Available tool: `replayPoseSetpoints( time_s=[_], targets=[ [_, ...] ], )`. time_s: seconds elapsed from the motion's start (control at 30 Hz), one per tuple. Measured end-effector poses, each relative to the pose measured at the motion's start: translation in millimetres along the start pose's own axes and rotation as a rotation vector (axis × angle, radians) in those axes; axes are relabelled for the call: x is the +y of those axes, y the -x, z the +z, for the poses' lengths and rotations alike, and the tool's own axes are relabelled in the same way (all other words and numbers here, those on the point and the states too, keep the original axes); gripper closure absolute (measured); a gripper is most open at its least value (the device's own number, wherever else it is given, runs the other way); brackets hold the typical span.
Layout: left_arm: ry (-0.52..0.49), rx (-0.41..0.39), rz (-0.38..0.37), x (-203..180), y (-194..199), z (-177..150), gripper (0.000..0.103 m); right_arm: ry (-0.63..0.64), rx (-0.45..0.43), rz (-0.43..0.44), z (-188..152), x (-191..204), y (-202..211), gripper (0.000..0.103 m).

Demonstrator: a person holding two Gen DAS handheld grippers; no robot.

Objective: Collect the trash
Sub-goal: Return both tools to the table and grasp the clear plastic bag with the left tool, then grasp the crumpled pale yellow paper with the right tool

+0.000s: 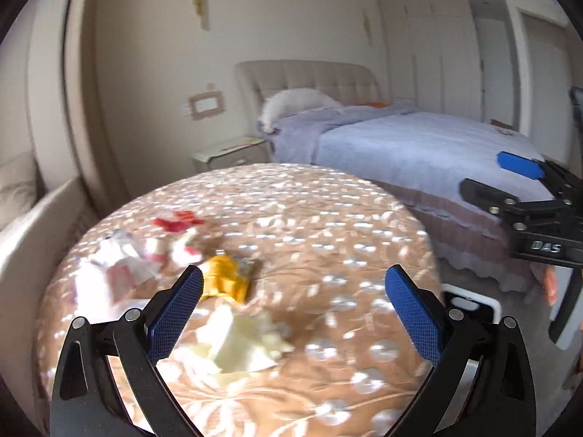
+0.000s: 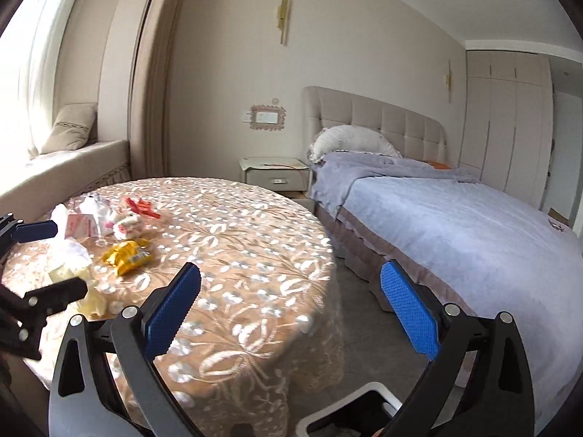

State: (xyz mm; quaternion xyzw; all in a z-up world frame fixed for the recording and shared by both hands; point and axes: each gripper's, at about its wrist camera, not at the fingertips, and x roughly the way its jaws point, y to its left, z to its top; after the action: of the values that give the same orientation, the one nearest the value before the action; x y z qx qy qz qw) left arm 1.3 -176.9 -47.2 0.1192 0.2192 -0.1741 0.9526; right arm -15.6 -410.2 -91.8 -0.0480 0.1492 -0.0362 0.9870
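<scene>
Trash lies on the left part of a round table [image 2: 255,240] covered with a tan floral cloth. There is a yellow snack wrapper [image 1: 226,280] [image 2: 127,255], a crumpled pale tissue [image 1: 237,342] [image 2: 71,266], white and pink packets [image 1: 116,266] [image 2: 87,224] and a red wrapper [image 1: 178,220] [image 2: 142,207]. My left gripper [image 1: 293,291] hovers open over the table, its left finger just beside the yellow wrapper, nothing between its fingers. My right gripper [image 2: 291,287] is open and empty, off the table's right edge. Each gripper also shows at the other view's edge.
A bed [image 2: 455,225] with a lilac cover stands to the right, a nightstand [image 2: 273,174] behind the table, a window seat [image 2: 65,167] with a cushion at left. A white bin rim [image 2: 349,406] [image 1: 470,304] sits on the floor below my right gripper. Wardrobes [image 2: 506,120] line the far wall.
</scene>
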Motion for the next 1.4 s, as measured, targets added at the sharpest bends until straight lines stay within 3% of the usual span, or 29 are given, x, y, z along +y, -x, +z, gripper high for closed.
replayPoseSetpoints(
  time_s=[0.07,0.13,0.37,0.57,0.87,0.9,0.93,0.97,1.03,1.4],
  targets=[
    [0.024,0.01,0.147,31,-2,-3,0.005,0.012,-0.011,0.042,5,16,2,0.004],
    [0.065,0.017,0.246,63,4,-4,0.005,0.038,-0.017,0.065,11,36,1,0.005],
    [0.179,0.071,0.389,146,0,-16,0.005,0.143,-0.025,0.18,21,101,-5,0.004],
    [0.279,0.158,0.325,184,-44,-20,0.005,0.241,0.026,0.217,20,142,-21,0.004],
    [0.244,0.223,0.345,191,-87,-21,0.006,0.249,0.073,0.301,18,163,-40,0.004],
    [0.246,0.225,0.342,193,-89,-22,0.011,0.249,0.076,0.315,18,165,-41,0.004],
    [0.244,0.237,0.335,194,-91,-23,0.03,0.251,0.08,0.324,18,168,-43,0.004],
    [0.244,0.257,0.321,198,-95,-25,0.041,0.255,0.084,0.331,17,171,-45,0.004],
    [0.253,0.279,0.304,205,-101,-29,0.055,0.265,0.093,0.35,16,176,-47,0.004],
    [0.281,0.226,0.281,204,-61,-37,0.063,0.287,0.178,0.442,1,202,-62,0.004]
  ],
)
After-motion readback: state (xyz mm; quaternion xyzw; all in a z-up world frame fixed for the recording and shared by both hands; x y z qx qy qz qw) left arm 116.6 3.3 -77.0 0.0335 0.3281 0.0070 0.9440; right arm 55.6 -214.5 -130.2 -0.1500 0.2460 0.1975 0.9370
